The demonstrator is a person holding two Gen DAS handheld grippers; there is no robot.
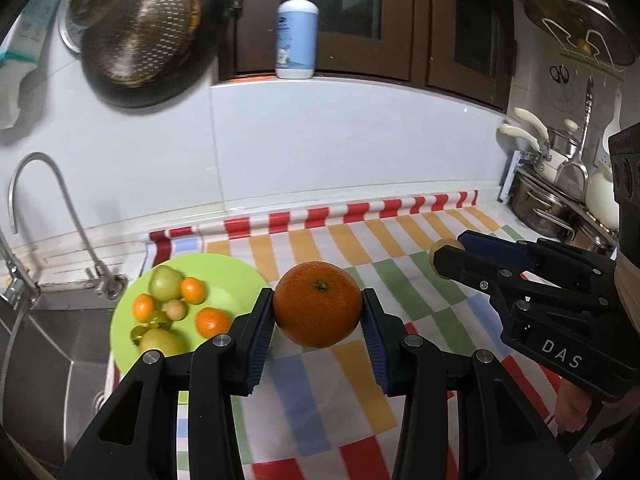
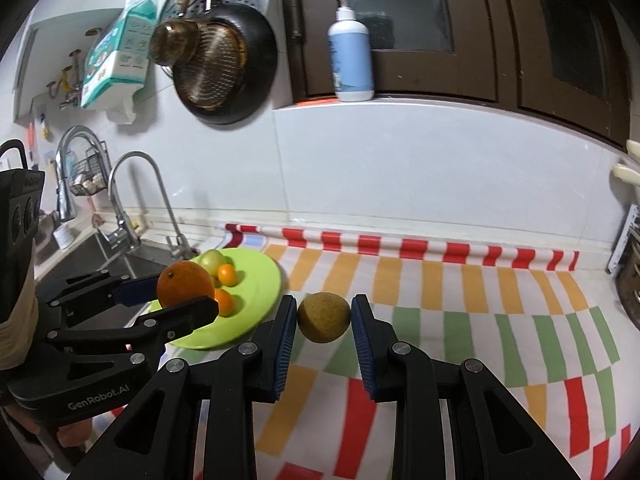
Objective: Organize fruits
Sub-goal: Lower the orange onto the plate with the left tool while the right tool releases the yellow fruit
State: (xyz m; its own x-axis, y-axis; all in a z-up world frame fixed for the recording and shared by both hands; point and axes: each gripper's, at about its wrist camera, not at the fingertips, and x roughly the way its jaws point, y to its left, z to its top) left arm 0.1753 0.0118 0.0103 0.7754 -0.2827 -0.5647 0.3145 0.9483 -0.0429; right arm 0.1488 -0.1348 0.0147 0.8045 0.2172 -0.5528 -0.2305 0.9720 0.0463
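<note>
Orange, round, dimpled-skin mandarin (image 1: 318, 304): clamped between the blue-padded fingers of the black left gripper (image 1: 318, 310), stem end facing the camera, held above the checked cloth, just right of the plate

Black right gripper (image 2: 324, 318): jaws closed against both sides of a small round yellow-brown fruit (image 2: 324, 317), rough-skinned, held above the cloth; seen from the left wrist view this gripper stands well to the right of the mandarin, its fruit only partly visible past the fingertips

Lime-green round plastic plate (image 1: 236, 276): lies on the cloth's left end beside the steel sink (image 1: 48, 340); carries a pale green apple-like fruit (image 1: 165, 282) at the back, three small orange citrus fruits (image 1: 212, 322), one small beige round fruit (image 1: 176, 310), a yellow-green fruit (image 1: 160, 342) at the front, and some small green pieces too blurred to name

Multicoloured checked tablecloth (image 1: 360, 380): red, orange, green, blue and white blocks, rolled up along the white tiled wall

Chrome curved tap (image 1: 44, 200): at the sink's rear edge

White and pale blue pump bottle (image 1: 297, 32): upright on the sill before the dark wooden window frame

Dark pan with perforated metal strainer (image 1: 140, 36): hanging on the wall, upper left

Steel pots with cream handles (image 1: 548, 188): stacked at far right
</note>
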